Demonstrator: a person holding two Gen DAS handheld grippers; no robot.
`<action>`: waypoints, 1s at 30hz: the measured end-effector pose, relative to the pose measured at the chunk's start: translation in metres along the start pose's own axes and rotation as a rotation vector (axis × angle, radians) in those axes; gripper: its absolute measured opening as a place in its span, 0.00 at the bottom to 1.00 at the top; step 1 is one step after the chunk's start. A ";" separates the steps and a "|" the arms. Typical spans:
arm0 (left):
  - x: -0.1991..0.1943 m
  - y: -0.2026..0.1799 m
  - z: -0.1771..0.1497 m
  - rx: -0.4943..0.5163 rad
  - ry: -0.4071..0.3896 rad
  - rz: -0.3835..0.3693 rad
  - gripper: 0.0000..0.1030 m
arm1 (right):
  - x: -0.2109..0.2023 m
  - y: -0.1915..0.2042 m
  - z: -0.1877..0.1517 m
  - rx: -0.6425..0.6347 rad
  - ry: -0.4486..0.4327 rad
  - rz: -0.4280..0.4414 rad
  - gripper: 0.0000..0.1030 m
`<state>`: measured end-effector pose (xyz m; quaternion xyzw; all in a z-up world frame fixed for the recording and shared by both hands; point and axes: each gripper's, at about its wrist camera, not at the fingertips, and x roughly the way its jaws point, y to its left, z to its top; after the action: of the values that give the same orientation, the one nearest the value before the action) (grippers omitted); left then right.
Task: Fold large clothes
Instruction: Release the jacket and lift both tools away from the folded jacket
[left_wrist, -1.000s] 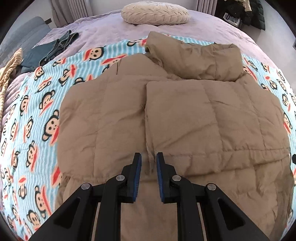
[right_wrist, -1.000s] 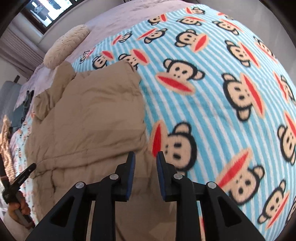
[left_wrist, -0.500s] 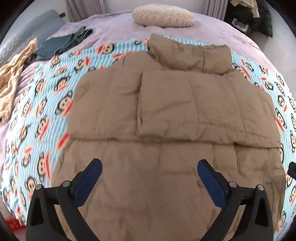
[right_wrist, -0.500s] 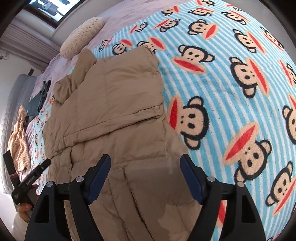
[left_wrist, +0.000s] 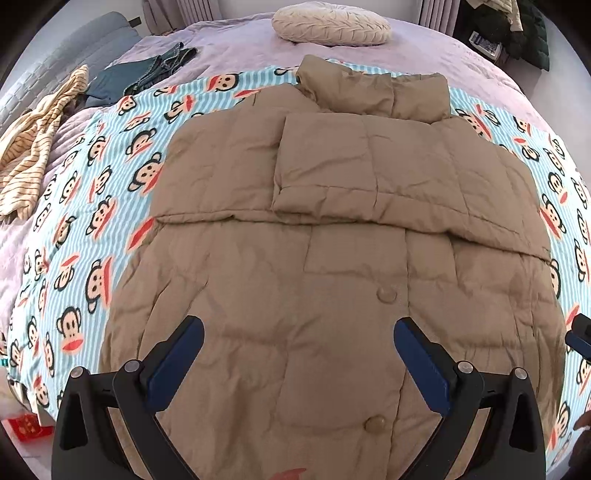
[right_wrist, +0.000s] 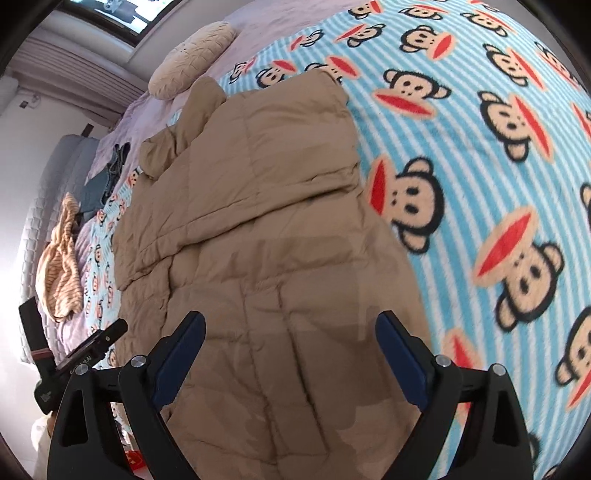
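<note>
A tan puffer jacket (left_wrist: 332, 236) lies flat on a monkey-print blanket (left_wrist: 92, 192), collar at the far end, both sleeves folded across the chest. My left gripper (left_wrist: 298, 363) is open and empty above the jacket's lower front, near two buttons. My right gripper (right_wrist: 290, 354) is open and empty above the jacket (right_wrist: 258, 221) near its lower right side. The left gripper's body (right_wrist: 74, 362) shows at the left edge of the right wrist view.
A round cream cushion (left_wrist: 330, 23) sits at the head of the bed. Dark jeans (left_wrist: 147, 72) and a striped yellow garment (left_wrist: 33, 147) lie at the far left. The blanket (right_wrist: 480, 166) spreads to the right of the jacket.
Both grippers went from shut to wide open and pulled back toward the jacket's hem, so more of the lower jacket now shows.
</note>
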<state>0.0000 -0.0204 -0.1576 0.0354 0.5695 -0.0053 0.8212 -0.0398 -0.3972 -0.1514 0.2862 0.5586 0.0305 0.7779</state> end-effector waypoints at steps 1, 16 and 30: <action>0.000 0.002 -0.003 0.004 0.004 -0.002 1.00 | 0.000 0.001 -0.004 0.010 -0.003 0.003 0.92; -0.024 0.070 -0.068 0.045 0.048 -0.024 1.00 | -0.011 0.027 -0.081 0.174 -0.052 0.035 0.92; -0.041 0.149 -0.141 -0.009 0.154 -0.006 1.00 | -0.034 0.013 -0.157 0.381 0.064 0.010 0.92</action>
<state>-0.1392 0.1356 -0.1612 0.0303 0.6312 -0.0026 0.7750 -0.1885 -0.3343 -0.1497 0.4298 0.5775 -0.0628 0.6913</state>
